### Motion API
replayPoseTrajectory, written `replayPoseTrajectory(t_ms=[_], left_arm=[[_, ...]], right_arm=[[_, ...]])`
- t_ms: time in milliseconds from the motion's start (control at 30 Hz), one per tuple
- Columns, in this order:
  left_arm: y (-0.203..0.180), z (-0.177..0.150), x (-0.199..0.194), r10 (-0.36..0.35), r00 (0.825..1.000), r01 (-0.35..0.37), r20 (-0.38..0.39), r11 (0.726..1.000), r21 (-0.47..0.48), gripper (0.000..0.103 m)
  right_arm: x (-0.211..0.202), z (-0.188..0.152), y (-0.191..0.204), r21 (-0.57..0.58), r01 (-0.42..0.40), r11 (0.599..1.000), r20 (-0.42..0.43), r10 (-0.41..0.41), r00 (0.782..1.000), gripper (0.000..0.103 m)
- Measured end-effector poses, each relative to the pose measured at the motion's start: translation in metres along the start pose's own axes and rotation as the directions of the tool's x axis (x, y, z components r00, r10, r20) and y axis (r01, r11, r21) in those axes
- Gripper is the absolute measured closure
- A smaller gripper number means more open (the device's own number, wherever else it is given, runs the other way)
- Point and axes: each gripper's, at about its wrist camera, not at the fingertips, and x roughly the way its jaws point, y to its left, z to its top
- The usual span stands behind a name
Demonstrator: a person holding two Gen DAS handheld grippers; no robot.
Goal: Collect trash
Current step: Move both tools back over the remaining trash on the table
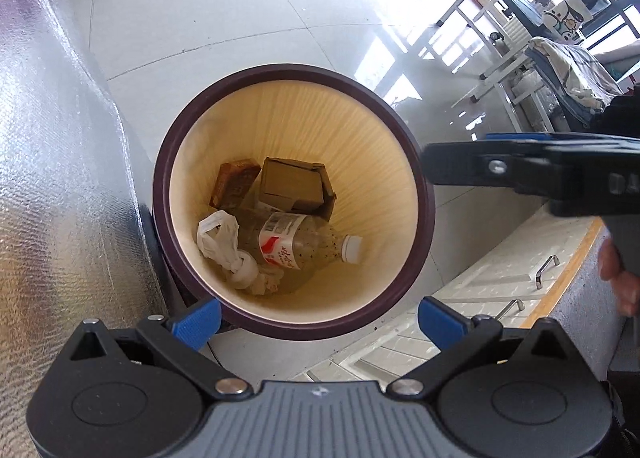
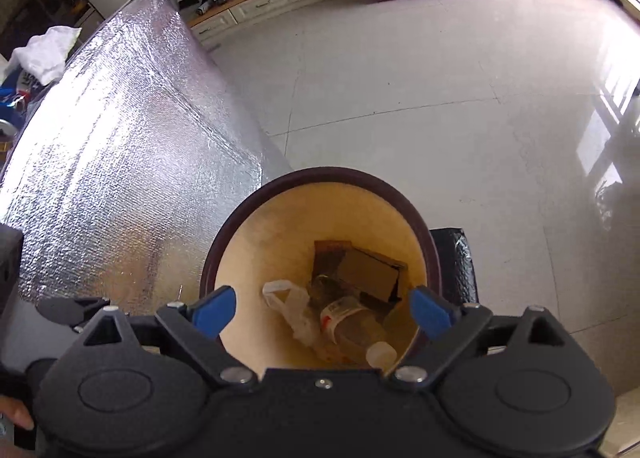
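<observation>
Hovering above the round dark-rimmed waste bin (image 2: 416, 226), both blue-tipped grippers, left (image 1: 318, 322) and right (image 2: 322, 314), gape wide, empty.

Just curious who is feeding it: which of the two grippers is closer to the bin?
Right, probably. The right gripper hangs over the opening of the bin, jaws wide open. The left gripper sits back at the near rim, looking in.
</observation>
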Motion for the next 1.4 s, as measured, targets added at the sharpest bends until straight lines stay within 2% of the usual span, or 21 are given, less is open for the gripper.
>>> replayPoseTrajectory(t_ms=[33,367,667,800,1000,1400], left_arm=[[0.0,-0.001,-0.001,0.002,1.0,-0.002,0.004,1.0,-0.006,0.0],[-0.004,-0.022,-0.018,0.029,0.997,-0.024,0.078,0.998,-0.06,0.0],[-0.021,-0.037,-0.066,0.079,0.974,-0.069,0.213,0.996,-0.053,0.0],[-0.028,-0.048,-0.093,0.08,0.954,-0.062,0.288,0.996,-0.07,0.0],[-0.043,-0.069,-0.13,0.109,0.915,-0.071,0.389,0.991,-0.112,0.0],[-0.075,-0.118,-0.184,0.173,0.823,-0.129,0.54,0.985,-0.118,0.0]], right_arm=[[-0.003,-0.001,0.0,-0.002,0.003,1.0,0.003,-0.003,1.0,0.002],[-0.036,-0.012,0.0,-0.021,0.042,0.999,0.073,-0.04,0.997,0.0],[-0.082,-0.033,0.0,-0.019,0.066,0.998,0.155,-0.062,0.986,0.0],[-0.108,-0.043,0.001,-0.021,0.08,0.997,0.2,-0.074,0.977,0.0],[-0.141,-0.062,0.007,-0.058,0.118,0.991,0.26,-0.1,0.96,0.0],[-0.195,-0.102,0.029,-0.087,0.158,0.984,0.355,-0.117,0.927,0.0]])
